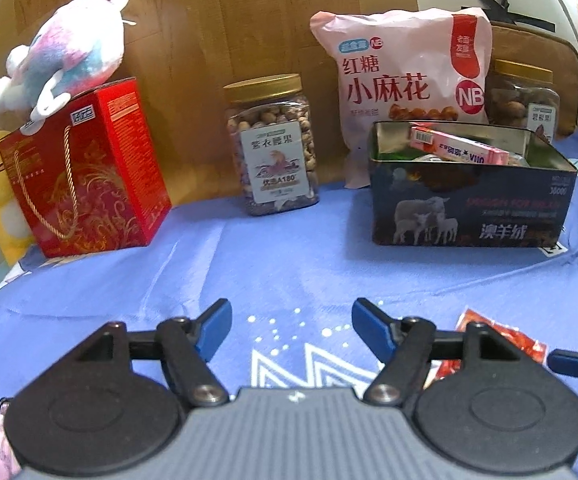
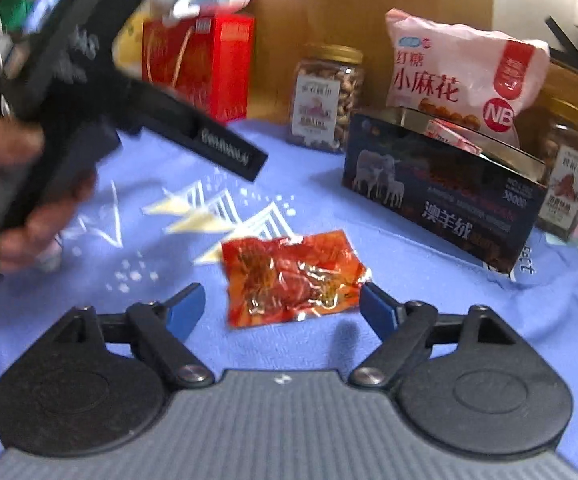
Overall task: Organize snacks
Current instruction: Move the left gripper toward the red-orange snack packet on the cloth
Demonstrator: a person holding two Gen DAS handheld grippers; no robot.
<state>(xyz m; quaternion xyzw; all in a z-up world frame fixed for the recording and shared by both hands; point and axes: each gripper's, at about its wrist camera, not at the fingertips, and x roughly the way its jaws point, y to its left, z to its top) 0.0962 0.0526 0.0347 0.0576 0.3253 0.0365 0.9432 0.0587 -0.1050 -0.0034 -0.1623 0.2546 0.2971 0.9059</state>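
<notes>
A blue cloth point(image 1: 289, 248) covers the counter, the dark tin point(image 2: 441, 200) of snacks at the back. The red foil snack packet point(image 2: 293, 276) lies flat between the right gripper's point(image 2: 285, 306) spread fingers, untouched; the left gripper point(image 1: 292, 330) hangs with fingers apart, empty.

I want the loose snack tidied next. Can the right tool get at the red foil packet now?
Probably yes. The right tool stands open just short of the red foil packet, which lies flat on the blue cloth with nothing between them.
</notes>
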